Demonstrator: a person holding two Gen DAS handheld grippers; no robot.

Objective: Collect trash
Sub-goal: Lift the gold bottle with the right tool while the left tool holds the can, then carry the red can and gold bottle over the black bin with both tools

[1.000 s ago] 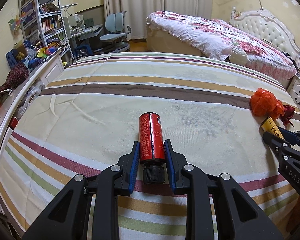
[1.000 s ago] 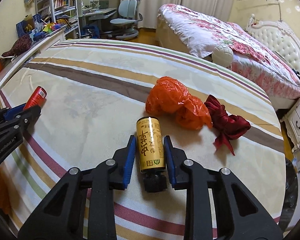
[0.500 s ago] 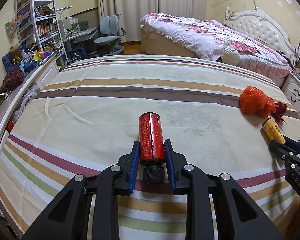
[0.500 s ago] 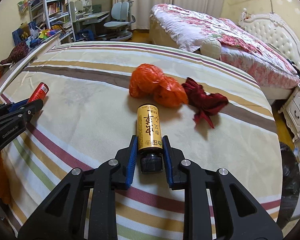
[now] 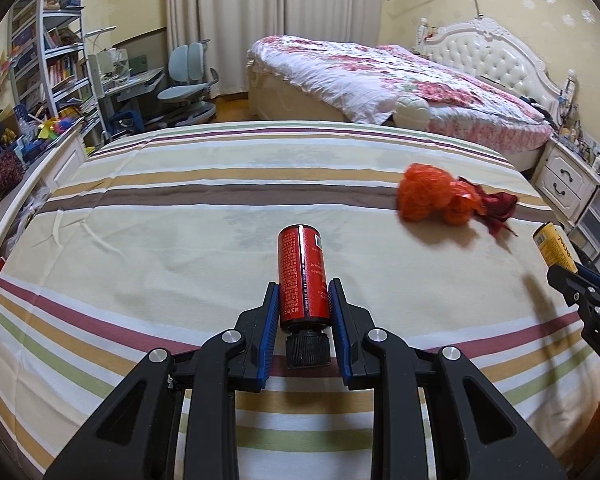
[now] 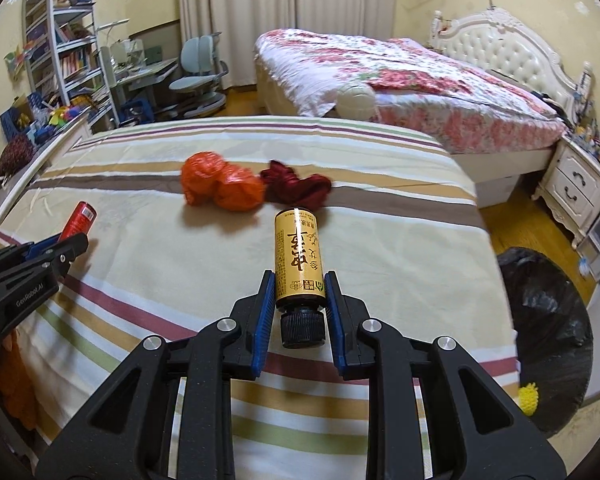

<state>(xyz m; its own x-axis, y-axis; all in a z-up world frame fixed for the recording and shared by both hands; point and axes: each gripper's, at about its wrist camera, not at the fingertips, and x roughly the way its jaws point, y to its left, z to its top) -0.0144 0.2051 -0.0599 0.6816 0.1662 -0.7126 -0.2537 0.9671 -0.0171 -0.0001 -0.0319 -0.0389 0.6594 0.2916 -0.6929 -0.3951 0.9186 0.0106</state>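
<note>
Right wrist view: my right hand-held gripper (image 6: 297, 306) is clamped on the yellow cylindrical bottle with the black screw cap (image 6: 298, 258), long axis running straight out along the fingers, cap toward me. The black plastic trash bag (image 6: 548, 332) sits on the floor off the bed's right edge, lower right of this gripper, so the right hand is nearer to it. My left hand-held gripper (image 5: 303, 312) grips the red cylindrical bottle (image 5: 302, 276) the same way, above the striped bedsheet (image 5: 160, 248). I judge the crumpled orange plastic bag (image 6: 220, 186) and dark red cloth (image 6: 296, 186) remain uncollected on the bed.
</note>
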